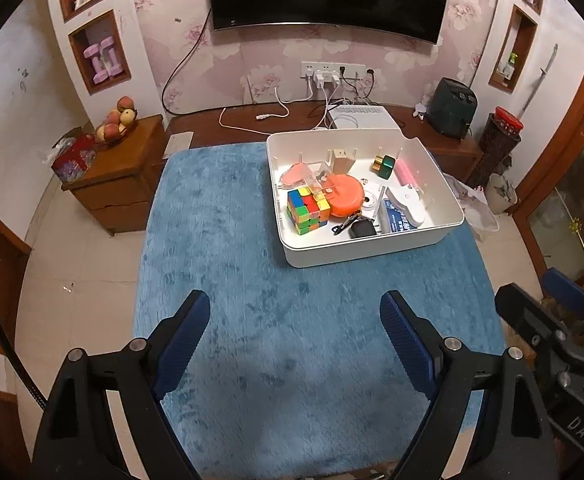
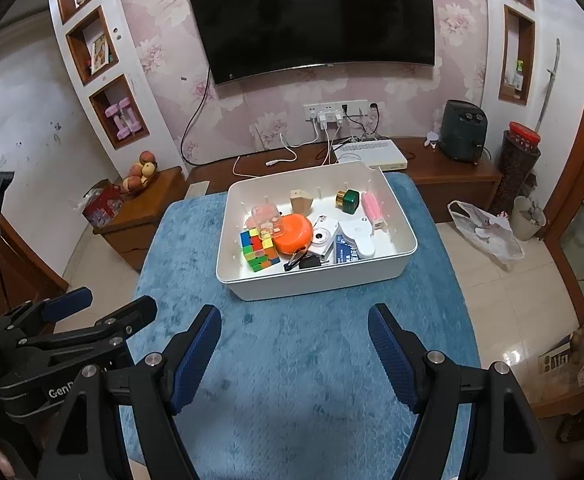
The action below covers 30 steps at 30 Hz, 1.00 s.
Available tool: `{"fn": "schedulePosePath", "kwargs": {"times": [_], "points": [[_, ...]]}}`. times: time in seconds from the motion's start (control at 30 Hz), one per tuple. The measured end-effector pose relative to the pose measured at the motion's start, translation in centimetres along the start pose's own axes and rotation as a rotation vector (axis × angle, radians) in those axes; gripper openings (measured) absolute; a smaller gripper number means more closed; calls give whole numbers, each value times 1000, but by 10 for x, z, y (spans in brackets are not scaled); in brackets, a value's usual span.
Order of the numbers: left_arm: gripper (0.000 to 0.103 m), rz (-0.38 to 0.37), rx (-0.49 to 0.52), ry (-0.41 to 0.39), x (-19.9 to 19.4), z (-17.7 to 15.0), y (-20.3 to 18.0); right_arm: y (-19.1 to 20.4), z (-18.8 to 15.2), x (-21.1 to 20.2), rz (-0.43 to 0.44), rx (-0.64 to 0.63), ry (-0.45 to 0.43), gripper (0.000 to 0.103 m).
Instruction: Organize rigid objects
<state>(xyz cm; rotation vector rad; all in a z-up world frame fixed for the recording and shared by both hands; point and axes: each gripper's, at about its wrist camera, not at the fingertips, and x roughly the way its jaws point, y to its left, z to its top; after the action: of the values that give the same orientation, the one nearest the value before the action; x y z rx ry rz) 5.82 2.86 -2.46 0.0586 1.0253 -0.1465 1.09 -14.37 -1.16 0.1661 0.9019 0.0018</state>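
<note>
Clutter sits gathered in the white bin point(image 2: 387, 268) on the blue-covered bench point(image 2: 299, 360): puzzle cube point(image 2: 259, 251), orange disc point(image 2: 292, 234), green box point(image 2: 349, 201) (nothing loose outside it). Left tool point(image 1: 295, 340) and right tool point(image 2: 295, 344) hang wide and empty, so I judge sorting nearly done.

One white bin point(image 2: 315, 276), one puzzle cube point(image 2: 258, 250), two dumbbells point(image 2: 123, 122)

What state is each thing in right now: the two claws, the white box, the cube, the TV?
Left gripper: jaws open, empty, over the blue cloth.
Right gripper: jaws open, empty.
White bin: lidless, holding small items.
Puzzle cube: scrambled, inside the bin.
TV: screen dark.
</note>
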Motion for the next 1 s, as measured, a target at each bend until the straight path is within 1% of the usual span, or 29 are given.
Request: {"fn": "schedulePosePath", "kwargs": {"times": [0.07,0.17,0.43,1.0], "points": [[89,13,-11,-9,-3,-1,2,2,-1,-2,-7,-1,-2,77],[89,13,-31,-12,-6,-3,5,4,-3,-4,-18,-10,-3,77],[89,17,-39,-14,-9,-7,5,7,-6,-7,-30,-10,4,77],[89,34,-45,-9,-20,-10,10,12,-6,-9,-18,-29,5,77]]}}
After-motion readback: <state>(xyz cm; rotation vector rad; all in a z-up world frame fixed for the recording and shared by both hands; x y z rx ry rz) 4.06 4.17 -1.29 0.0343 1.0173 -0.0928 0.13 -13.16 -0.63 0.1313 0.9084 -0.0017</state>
